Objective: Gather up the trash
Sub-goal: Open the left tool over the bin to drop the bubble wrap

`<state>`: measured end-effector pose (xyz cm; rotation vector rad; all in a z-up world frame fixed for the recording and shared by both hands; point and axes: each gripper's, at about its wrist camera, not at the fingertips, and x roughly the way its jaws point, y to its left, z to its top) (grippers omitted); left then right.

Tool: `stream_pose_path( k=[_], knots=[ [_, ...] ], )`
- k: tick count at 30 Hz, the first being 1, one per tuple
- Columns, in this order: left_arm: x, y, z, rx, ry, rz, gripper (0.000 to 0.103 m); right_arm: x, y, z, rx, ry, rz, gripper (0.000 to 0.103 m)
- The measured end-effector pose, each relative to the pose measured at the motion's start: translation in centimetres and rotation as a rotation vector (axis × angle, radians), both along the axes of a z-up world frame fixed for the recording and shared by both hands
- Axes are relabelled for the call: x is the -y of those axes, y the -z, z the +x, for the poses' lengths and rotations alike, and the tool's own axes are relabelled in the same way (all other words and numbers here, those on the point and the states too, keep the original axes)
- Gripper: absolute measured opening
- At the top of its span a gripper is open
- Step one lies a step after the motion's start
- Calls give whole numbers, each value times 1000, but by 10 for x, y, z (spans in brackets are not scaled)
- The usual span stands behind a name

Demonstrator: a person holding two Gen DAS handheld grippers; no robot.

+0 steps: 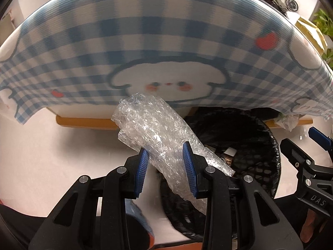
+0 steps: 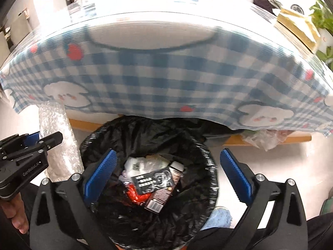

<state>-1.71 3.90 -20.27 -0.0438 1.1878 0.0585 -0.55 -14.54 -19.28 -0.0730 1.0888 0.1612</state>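
Observation:
My left gripper [image 1: 166,152] is shut on a roll of clear bubble wrap [image 1: 154,129], held just left of and above a bin with a black liner [image 1: 260,145]. The same bubble wrap [image 2: 56,129] and the left gripper [image 2: 39,140] show at the left in the right wrist view. My right gripper [image 2: 168,160] is open and empty, directly over the bin [image 2: 145,133]. Inside the bin lie a black printed packet [image 2: 154,180], a red wrapper [image 2: 137,195] and white paper [image 2: 135,165].
A table with a blue-and-white checked cloth [image 1: 145,41] hangs over the bin's far side; it also shows in the right wrist view [image 2: 166,73]. A yellow box [image 2: 297,25] and a green plant [image 2: 322,14] sit on the table at right. Crumpled clear plastic [image 2: 264,138] lies under the table.

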Motion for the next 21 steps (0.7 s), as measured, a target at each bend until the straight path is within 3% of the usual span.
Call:
stream_pose_path(
  k=[14,21],
  knots=[
    [73,15,11,-21,80,-14,34,82,4,-5,-21,152,1,95],
    [90,21,12,-37,107,10,43,96,3,-7,-16,175,5,95]
  ],
)
